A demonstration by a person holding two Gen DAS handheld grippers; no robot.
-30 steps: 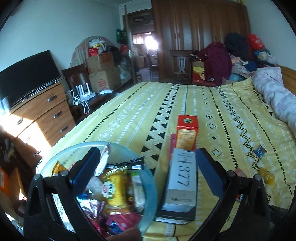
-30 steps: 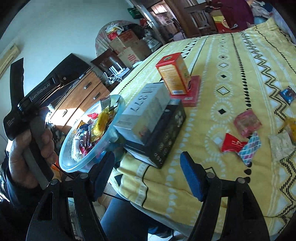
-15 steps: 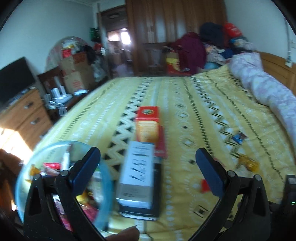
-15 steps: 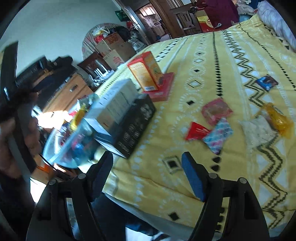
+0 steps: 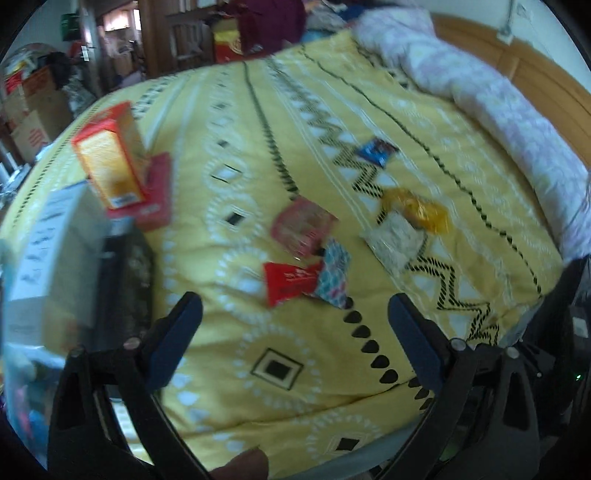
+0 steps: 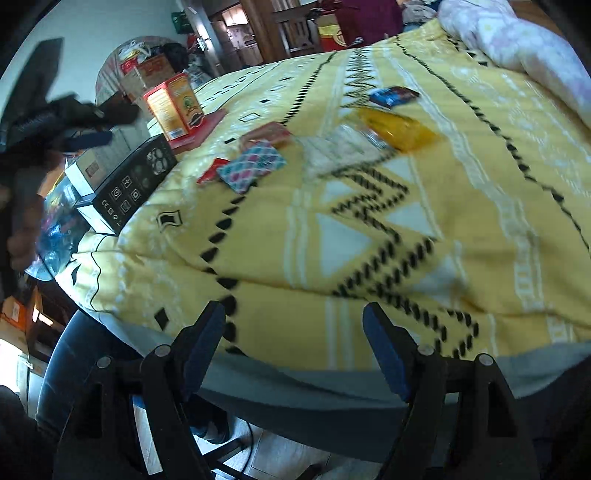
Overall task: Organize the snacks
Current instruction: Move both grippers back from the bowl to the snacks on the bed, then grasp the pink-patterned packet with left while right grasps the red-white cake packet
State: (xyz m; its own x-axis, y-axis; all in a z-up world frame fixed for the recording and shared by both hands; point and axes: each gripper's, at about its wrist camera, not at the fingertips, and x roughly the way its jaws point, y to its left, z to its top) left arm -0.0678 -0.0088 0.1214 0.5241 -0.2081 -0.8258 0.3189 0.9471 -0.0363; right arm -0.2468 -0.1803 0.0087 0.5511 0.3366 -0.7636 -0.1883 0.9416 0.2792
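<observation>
Snack packets (image 5: 306, 254): loose cluster lying mid-bedspread (image 5: 295, 369), well apart from the bowl (image 6: 55, 236) at the bed's near corner. Left gripper (image 5: 295, 321) and right gripper (image 6: 293, 332): both spread, nothing held (frames blurred). One packet is best approached low and pinched singly.

It was a lived-in home bedroom: a yellow patterned bedspread (image 5: 295, 122) covered a wooden-framed bed (image 5: 532, 70), with stacked cardboard boxes (image 5: 29, 122) and dark wooden wardrobe doors (image 6: 273, 29) behind.
</observation>
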